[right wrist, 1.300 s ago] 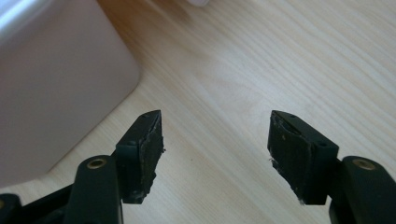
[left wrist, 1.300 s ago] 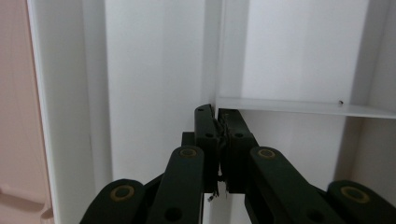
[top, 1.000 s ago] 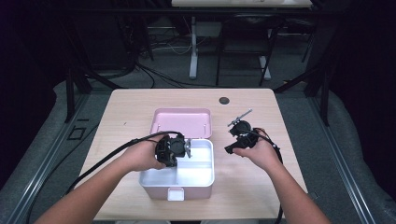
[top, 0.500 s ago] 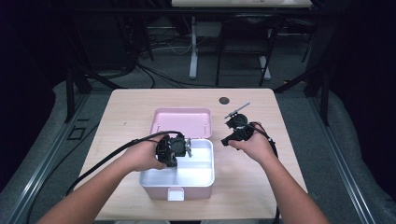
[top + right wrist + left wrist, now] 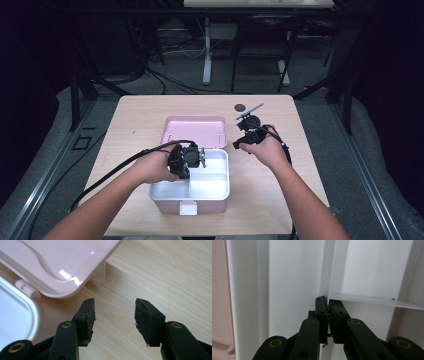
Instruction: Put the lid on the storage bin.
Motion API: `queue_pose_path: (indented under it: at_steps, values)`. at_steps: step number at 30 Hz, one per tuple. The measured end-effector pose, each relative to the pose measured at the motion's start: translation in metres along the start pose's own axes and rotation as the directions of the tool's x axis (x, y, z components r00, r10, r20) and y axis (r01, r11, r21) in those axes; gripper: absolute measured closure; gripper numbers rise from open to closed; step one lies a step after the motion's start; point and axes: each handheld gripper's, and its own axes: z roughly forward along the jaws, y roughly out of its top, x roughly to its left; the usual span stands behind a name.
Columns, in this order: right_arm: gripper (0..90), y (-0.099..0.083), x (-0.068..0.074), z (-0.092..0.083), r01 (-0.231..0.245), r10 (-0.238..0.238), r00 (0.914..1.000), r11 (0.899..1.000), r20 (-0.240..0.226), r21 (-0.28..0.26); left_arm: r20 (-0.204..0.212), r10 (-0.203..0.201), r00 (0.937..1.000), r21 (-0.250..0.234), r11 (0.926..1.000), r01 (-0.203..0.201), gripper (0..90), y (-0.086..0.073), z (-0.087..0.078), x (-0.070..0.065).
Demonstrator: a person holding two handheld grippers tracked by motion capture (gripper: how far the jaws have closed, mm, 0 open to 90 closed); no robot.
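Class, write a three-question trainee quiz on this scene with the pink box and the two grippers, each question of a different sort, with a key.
1. True or false: the lid of the box lies open on the table.
2. The left gripper is shut on: A the white divider inside the box, B the lid, C a cable.
3. Fill in: the right gripper stands ____ over bare wood, its jaws having just been closing with nothing between them.

Key: 1 true; 2 A; 3 open.
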Motion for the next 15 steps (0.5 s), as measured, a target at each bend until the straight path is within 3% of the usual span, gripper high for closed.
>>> queue_pose_path:
  at_steps: [3,5,8,9,15]
  values:
    - [53.9,0.004,0.002,-0.002,-0.024,0.024,0.9997,0.999,-0.006,-0.031,-0.008,0.001,1.0,0.0,1.0,-0.001,85.7,0.0,0.0,-0.001]
    - [55.8,0.008,0.003,-0.003,-0.05,0.05,0.9983,0.998,-0.031,-0.029,-0.013,0.002,0.9999,0.008,1.0,-0.002,85.7,0.001,0.0,-0.001]
    - [57.9,0.013,0.006,-0.002,-0.05,0.05,0.9985,0.998,-0.021,-0.022,-0.016,-0.003,0.9999,0.002,1.0,0.003,85.6,0.001,0.0,-0.002]
    - [58.1,0.015,0.006,-0.001,-0.055,0.055,0.9976,0.998,-0.043,-0.019,-0.016,-0.002,0.9999,0.002,1.0,0.002,85.6,0.001,0.0,-0.002]
    - [63.0,0.025,0.01,0.006,-0.098,0.098,0.9936,0.995,-0.056,-0.008,-0.017,-0.001,0.9998,0.007,1.0,0.002,85.6,0.001,0.0,-0.002]
